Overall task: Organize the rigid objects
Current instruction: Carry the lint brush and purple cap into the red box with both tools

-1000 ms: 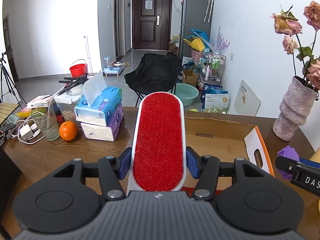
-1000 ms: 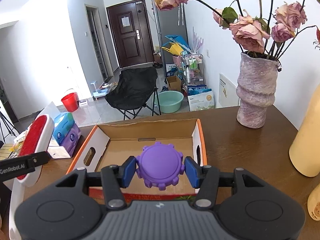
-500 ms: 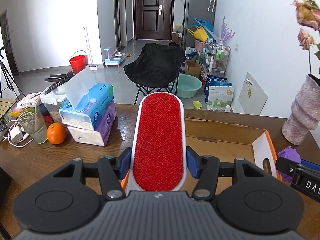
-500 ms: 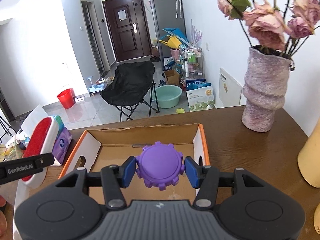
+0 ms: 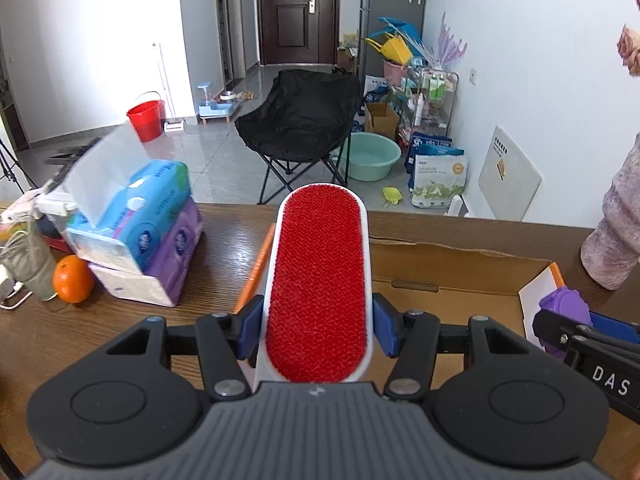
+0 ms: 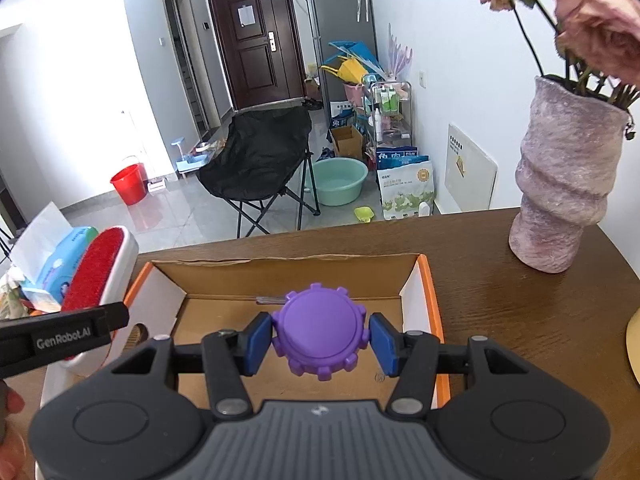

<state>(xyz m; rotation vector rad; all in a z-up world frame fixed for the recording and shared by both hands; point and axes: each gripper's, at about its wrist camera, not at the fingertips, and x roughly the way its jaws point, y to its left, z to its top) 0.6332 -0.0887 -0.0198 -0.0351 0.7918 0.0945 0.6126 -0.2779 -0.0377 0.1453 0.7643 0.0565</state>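
Gripping red-bristled white lint brush [image 5: 318,280], left gripper [image 5: 318,330]; right gripper [image 6: 320,338] clamps purple cogged disc [image 6: 320,330].

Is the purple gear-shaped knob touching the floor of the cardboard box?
Apart. In the right wrist view the purple knob sits clamped in the right tool, hanging above the cardboard box floor.

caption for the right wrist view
Right gripper holds a purple gear-shaped knob over an open cardboard box.

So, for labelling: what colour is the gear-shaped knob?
Purple, clearest in the right wrist view.
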